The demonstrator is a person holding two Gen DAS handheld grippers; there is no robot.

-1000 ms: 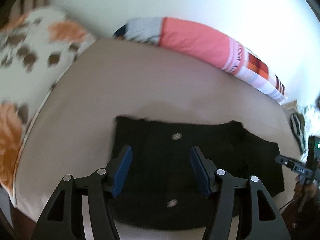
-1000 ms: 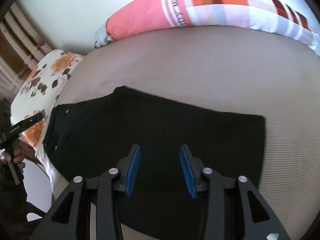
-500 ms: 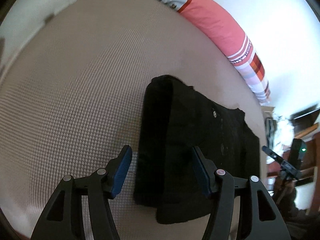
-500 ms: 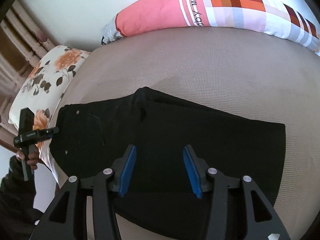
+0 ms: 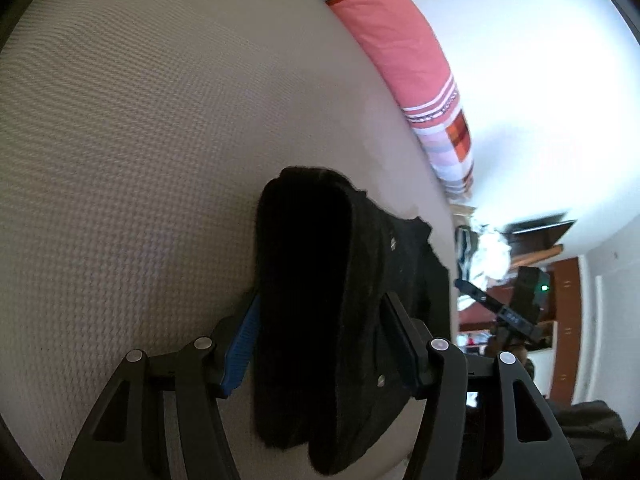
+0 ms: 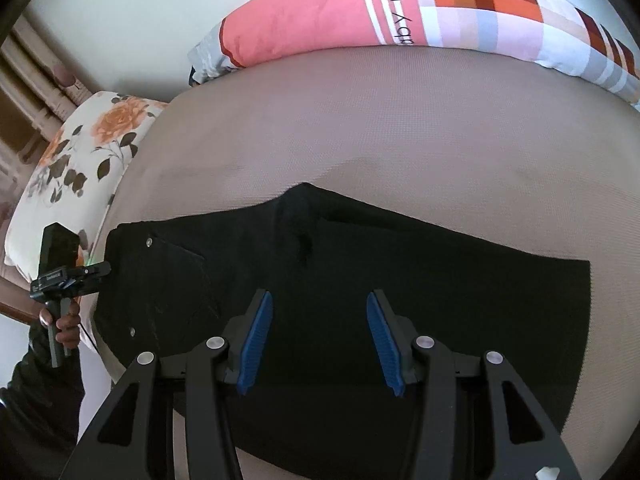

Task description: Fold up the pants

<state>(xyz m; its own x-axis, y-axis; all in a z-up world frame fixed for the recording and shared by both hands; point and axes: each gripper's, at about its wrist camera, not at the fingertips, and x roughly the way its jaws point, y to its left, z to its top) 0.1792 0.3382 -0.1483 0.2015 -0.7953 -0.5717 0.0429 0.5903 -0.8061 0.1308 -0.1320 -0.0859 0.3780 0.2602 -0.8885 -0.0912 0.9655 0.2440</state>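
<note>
Pants (image 6: 400,280): black, folded lengthwise, lay flat across the beige bed (image 6: 400,120); the waist end with its rivets pointed toward the floral pillow (image 6: 80,152), the leg hems toward the opposite side.
Waist end: in the left wrist view the waistband (image 5: 304,280) stood up as a thick dark fold, lifted off the bed.
Left tool (image 5: 320,344): its blue pads sat on either side of the waistband fold, touching the cloth at both sides; the grip appeared closed on the pants.
Right tool (image 6: 318,340): it hung over the middle of the pants, jaws partly spread with nothing pinched between the pads; they had just been opening.
Left hand (image 6: 66,326): seen from the right wrist view beside the waist end of the pants, wrapped round its tool's handle, in a dark sleeve.
Striped pillow (image 6: 360,12): pink and checked, lay along the far edge of the bed, well apart from the pants.
Floral pillow: near the waist end of the pants, just past the bed's edge.
</note>
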